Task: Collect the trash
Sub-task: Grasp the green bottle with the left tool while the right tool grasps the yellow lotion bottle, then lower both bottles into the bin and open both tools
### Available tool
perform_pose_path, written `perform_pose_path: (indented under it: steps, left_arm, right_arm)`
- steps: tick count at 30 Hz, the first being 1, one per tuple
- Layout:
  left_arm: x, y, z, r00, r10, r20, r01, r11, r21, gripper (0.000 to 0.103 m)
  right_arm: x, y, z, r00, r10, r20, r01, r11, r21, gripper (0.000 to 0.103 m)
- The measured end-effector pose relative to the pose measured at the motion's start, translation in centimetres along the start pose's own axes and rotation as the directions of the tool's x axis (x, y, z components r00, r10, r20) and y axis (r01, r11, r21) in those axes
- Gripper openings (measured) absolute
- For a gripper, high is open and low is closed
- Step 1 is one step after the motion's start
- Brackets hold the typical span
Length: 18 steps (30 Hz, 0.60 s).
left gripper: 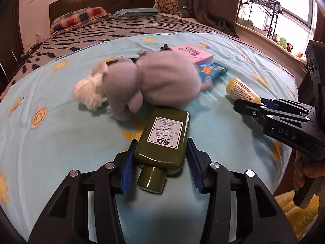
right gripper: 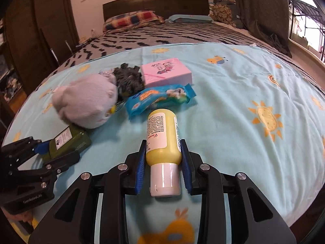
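Green bottle (left gripper: 165,134) lies flat on the blue sheet (left gripper: 61,142) between the left gripper (left gripper: 161,148) pads, left pad touching, right pad just off it; yellow bottle (right gripper: 163,140) lies cap-first between the right gripper (right gripper: 163,152) pads, both pressing its sides; plush toy (left gripper: 142,83) just beyond the green bottle

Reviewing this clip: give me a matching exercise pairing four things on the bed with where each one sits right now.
Things:
1. green bottle
2. yellow bottle
3. pink box
4. blue packet

Places:
A. lying just beyond the yellow bottle's far end
B. between the left gripper's blue pads
C. farthest back, beside the dark fluffy thing
D. between the right gripper's blue pads

Pairs: 1-B, 2-D, 3-C, 4-A
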State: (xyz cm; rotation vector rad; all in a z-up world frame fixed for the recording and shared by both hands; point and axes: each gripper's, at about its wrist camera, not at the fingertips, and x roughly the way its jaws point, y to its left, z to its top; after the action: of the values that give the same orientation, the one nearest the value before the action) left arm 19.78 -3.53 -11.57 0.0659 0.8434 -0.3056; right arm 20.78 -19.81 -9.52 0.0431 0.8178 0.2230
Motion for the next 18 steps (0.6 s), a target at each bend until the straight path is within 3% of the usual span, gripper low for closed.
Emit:
perform_pose_path:
  steps: [18]
  left_arm:
    - [-9.4, -3.3, -9.1, 0.997, -0.064, 0.04, 0.064, 0.998, 0.011, 0.045]
  right_arm:
    - [-8.7, 2.8, -7.6, 0.995, 0.09, 0.044, -0.089, 0.996, -0.023, 0.032]
